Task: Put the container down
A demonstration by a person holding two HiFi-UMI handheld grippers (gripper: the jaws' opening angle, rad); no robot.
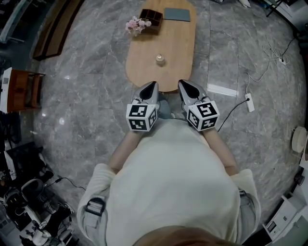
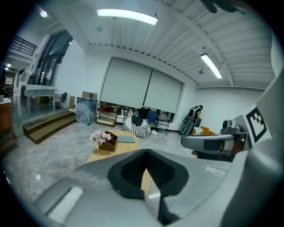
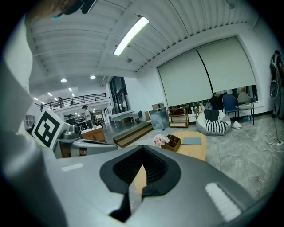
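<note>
One oval wooden table [image 1: 169, 42] carries one small container [image 1: 160, 59], one dark wooden divided box [image 1: 150, 17], one bunch of pink flowers [image 1: 137, 25] and one grey-blue flat pad [image 1: 177, 14]. One white power strip [image 1: 249, 102] lies on the floor. There are two grippers, the left gripper [image 1: 152, 84] and the right gripper [image 1: 183, 82], and two marker cubes [image 1: 141, 116].

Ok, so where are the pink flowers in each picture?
Head view: the pink flowers sit top middle, at the wooden table's far end.
Left gripper view: flowers left of centre.
Right gripper view: flowers a little right of centre.
Shared landmark: the brown box beside them, in all three.
</note>
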